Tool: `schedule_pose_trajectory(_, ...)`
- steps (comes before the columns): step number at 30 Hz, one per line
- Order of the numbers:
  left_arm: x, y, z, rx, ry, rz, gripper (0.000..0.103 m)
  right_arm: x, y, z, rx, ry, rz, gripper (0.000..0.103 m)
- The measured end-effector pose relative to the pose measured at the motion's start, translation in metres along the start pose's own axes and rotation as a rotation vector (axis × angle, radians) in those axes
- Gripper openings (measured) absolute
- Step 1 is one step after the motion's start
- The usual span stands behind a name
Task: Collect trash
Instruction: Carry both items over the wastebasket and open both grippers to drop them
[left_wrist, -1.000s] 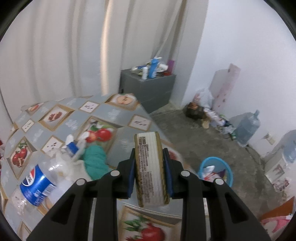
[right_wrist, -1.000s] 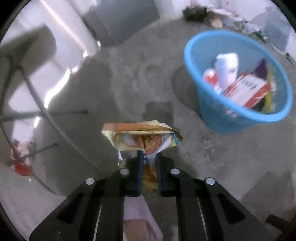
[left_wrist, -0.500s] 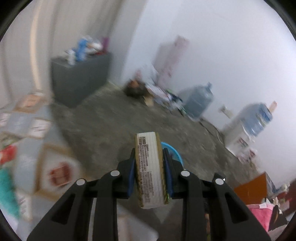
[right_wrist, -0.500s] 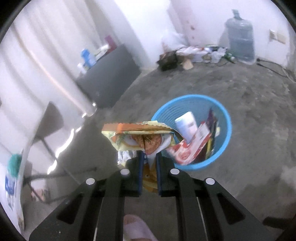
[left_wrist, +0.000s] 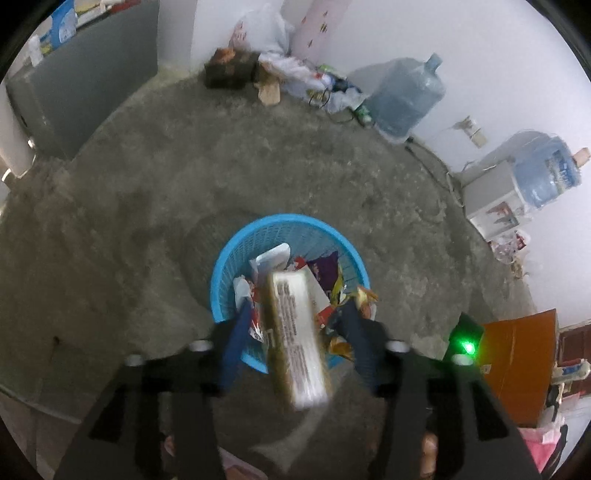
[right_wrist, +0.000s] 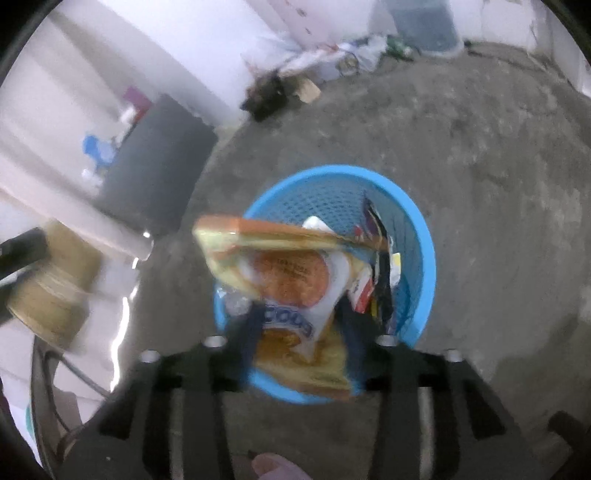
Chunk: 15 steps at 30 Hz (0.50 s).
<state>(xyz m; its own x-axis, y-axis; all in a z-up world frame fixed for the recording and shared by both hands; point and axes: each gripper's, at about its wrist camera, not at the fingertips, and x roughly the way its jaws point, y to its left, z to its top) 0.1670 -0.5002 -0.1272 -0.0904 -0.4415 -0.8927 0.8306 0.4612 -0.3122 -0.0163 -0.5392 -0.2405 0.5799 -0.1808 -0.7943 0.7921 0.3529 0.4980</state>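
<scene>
text: none legible; carton (left_wrist: 295, 332) print blurred; snack bag (right_wrist: 291, 291) letters unreadable

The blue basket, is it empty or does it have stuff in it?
Not empty. The blue basket holds wrappers and a white packet piled inside.

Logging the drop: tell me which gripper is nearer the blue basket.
Right, judging by size. The right gripper hangs close over the blue basket, which looms large; the left gripper is also above it but farther back, basket looking smaller.
</scene>
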Motion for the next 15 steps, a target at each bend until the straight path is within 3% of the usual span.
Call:
schedule_pose_trajectory(5, -0.005, 0.003, -0.001, -0.026, -0.03, -0.032, 0.063, 0.001, -0.005, -0.004, 0.025, 0.026, 0.04, 0.061)
schedule_pose_trajectory(12, -0.047, 0.001, -0.005, 0.019, -0.121, -0.002, 0.066, 0.001, -0.008, 0.002, 0.047, 0.045, 0.121, 0.075)
schedule_pose_trajectory(15, -0.071, 0.008, -0.014, 0.006, -0.149, -0.02, 0.067, 0.011, -0.011, 0.008, 0.065, 0.105, 0.084, 0.083)
